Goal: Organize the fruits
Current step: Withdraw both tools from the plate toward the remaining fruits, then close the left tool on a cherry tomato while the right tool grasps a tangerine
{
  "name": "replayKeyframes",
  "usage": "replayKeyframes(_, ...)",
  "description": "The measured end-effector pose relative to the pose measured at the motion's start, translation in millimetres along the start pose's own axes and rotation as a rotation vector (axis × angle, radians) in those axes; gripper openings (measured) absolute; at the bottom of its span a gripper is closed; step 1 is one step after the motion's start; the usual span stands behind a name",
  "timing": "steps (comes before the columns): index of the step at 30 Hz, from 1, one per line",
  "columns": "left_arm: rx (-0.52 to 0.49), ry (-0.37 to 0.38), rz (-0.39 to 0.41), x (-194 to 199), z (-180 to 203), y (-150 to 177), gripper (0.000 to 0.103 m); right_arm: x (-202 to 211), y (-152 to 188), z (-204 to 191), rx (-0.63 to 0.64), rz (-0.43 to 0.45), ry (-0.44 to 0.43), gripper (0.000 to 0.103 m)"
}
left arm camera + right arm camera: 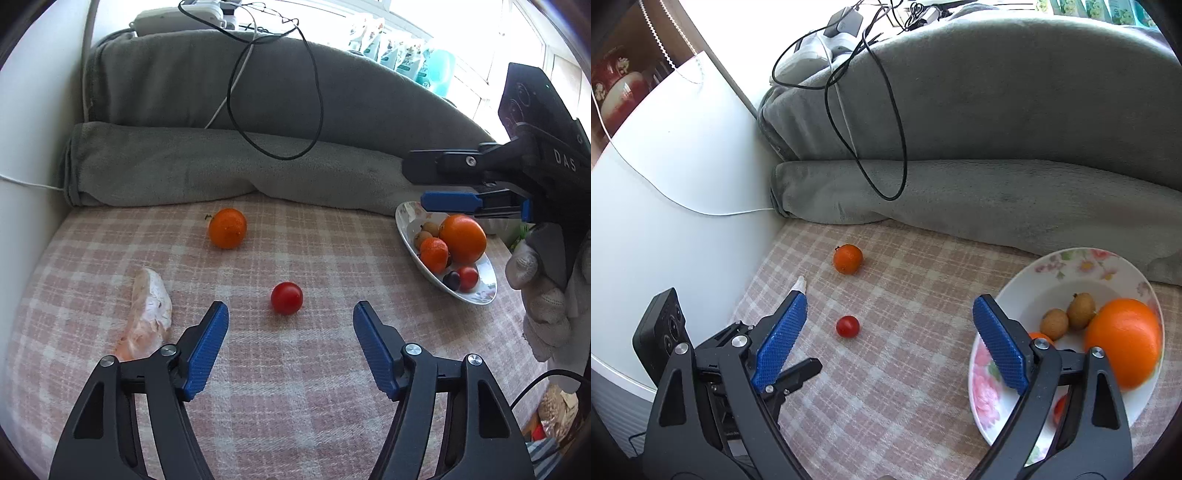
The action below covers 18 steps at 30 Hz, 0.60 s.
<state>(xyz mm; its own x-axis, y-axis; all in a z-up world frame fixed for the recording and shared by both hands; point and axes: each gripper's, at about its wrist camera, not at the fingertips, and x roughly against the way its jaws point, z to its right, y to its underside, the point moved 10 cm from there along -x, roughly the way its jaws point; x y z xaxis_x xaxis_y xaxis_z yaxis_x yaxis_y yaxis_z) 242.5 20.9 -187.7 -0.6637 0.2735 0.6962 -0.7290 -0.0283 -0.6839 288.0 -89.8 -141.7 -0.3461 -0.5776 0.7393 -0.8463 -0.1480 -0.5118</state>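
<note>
the checked cloth [295, 387] carries everything. the floral plate [1071, 266] sits at its right edge, holding a large orange [1123, 339] and smaller fruit. my right tongs [890, 332] hover beside the plate, jaws apart, empty. my left tongs [290, 319] are spread wide, empty. a mandarin [227, 228] lies farther back. the cherry tomato [287, 298] lies just ahead of the left tips.

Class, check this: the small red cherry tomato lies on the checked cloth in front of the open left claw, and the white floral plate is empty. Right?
Not quite. The white floral plate holds fruit, including a large orange, as the right wrist view shows. The small red cherry tomato does lie on the checked cloth before the open left claw.
</note>
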Motion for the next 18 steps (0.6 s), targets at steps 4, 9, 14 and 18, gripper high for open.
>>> replayKeyframes(4,0.011,0.021,-0.013,-7,3,4,0.06,-26,-6,-8,-0.024,-0.04,-0.04,0.091)
replayKeyframes(9,0.038,0.048,-0.03,-15,3,3,0.051,-59,-14,-16,-0.056,-0.096,-0.077,0.081)
replayKeyframes(14,0.045,0.064,-0.038,-24,6,-2,0.045,-88,-16,-21,-0.09,-0.148,-0.104,0.066)
replayKeyframes(18,0.07,0.073,-0.044,-32,4,-3,0.043,-108,-16,-28,-0.092,-0.18,-0.112,0.06)
